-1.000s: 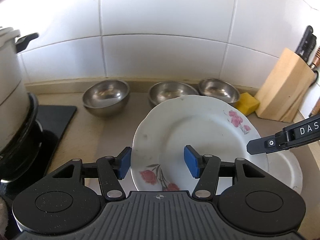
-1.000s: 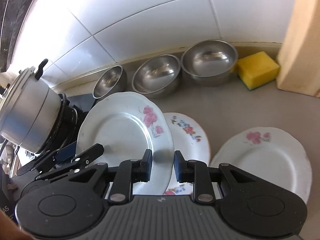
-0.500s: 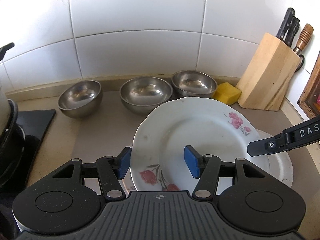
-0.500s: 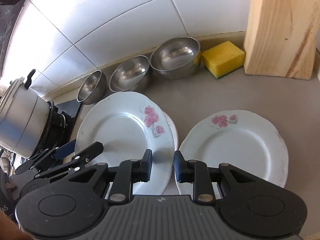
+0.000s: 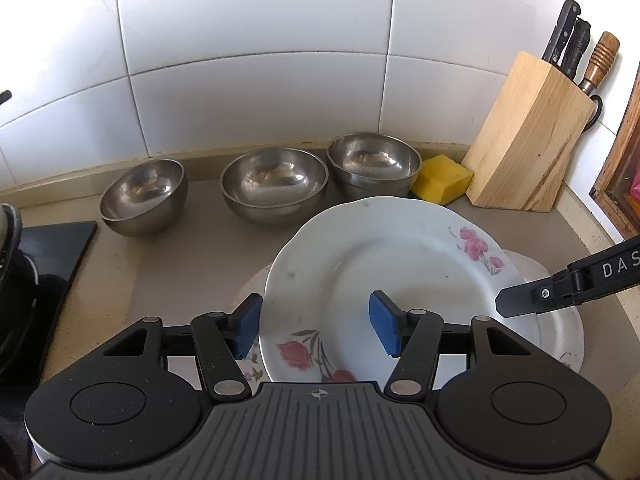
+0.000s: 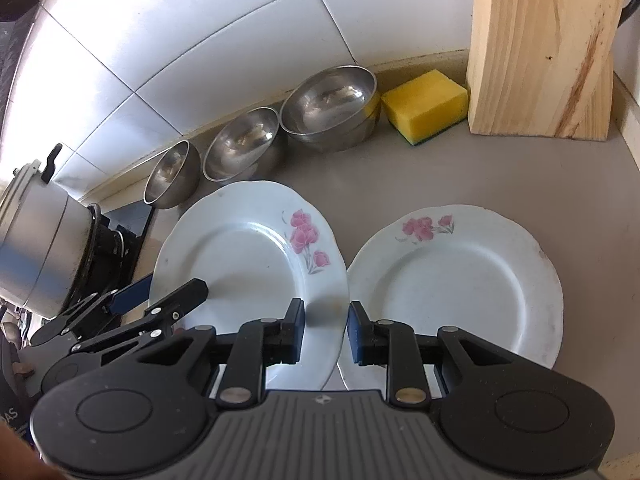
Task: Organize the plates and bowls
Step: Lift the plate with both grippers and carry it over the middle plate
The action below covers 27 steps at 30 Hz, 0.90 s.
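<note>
A white plate with pink flowers (image 5: 384,272) (image 6: 248,256) hangs tilted above the counter between both grippers. My right gripper (image 6: 325,330) is shut on its right rim. My left gripper (image 5: 316,326) straddles the near left rim, with one blue pad against the rim's edge and the other on the top face. A second pink-flowered plate (image 6: 456,280) (image 5: 560,340) lies flat on the counter just right of the held one. A plate with small coloured flowers (image 5: 250,368) lies mostly hidden under it. Three steel bowls (image 5: 144,196) (image 5: 276,184) (image 5: 374,164) line the tiled wall.
A yellow sponge (image 5: 442,180) (image 6: 424,106) and a wooden knife block (image 5: 528,136) (image 6: 540,48) stand at the back right. A metal pot (image 6: 32,240) sits on the black stove (image 5: 52,248) at the left. A wooden frame (image 5: 620,184) borders the right edge.
Both grippers have carried the held plate to the right, so the pot has left the left wrist view. In the right wrist view the held plate now covers the coloured-flower plate.
</note>
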Available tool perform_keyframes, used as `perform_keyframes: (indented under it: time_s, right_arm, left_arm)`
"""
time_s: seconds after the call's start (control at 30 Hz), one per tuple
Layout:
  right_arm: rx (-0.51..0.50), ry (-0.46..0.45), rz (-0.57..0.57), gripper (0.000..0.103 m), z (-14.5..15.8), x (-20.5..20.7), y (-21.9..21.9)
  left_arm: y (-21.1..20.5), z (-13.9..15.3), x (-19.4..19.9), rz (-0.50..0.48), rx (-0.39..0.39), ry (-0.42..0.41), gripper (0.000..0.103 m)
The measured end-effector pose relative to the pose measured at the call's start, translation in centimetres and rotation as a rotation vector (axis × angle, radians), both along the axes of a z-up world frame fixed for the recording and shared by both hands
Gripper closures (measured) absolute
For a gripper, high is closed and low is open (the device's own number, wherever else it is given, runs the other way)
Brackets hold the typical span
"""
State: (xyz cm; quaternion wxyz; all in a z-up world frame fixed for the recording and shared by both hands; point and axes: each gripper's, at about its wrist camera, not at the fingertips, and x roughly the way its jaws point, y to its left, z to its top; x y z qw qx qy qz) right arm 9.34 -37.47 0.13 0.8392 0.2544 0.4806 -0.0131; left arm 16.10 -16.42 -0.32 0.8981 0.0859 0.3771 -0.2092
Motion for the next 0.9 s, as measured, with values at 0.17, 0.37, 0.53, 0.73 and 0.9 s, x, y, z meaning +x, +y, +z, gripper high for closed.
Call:
perform_keyframes:
  time_s: [0.17, 0.37, 0.53, 0.73, 0.9]
  right_arm:
    - [0.001, 0.019, -0.006, 0.097, -0.6, 0.4, -0.1]
    - [0.007, 0.035, -0.003, 0.097, -1.2, 1.3, 0.0]
    - [0.011, 0.048, -0.001, 0.097, -1.8, 2.0, 0.0]
    - [0.004, 0.059, -0.001, 0.096, -2.4, 2.9, 0.0]
    - [-0.009, 0.078, -0.001, 0.096, -3.1, 3.7, 0.4]
  left_arm:
    - [-0.2, -0.5, 0.7, 0.007, 0.005, 0.016, 0.044]
    - [-0.1, -1.1, 1.4, 0.017, 0.009, 0.031, 0.044]
    - [0.0, -1.6, 2.1, 0.021, 0.013, 0.036, 0.044]
    - [0.1, -2.4, 3.0, 0.028, 0.014, 0.052, 0.043]
    - [0.1, -3.4, 3.6, 0.035, 0.013, 0.073, 0.043]
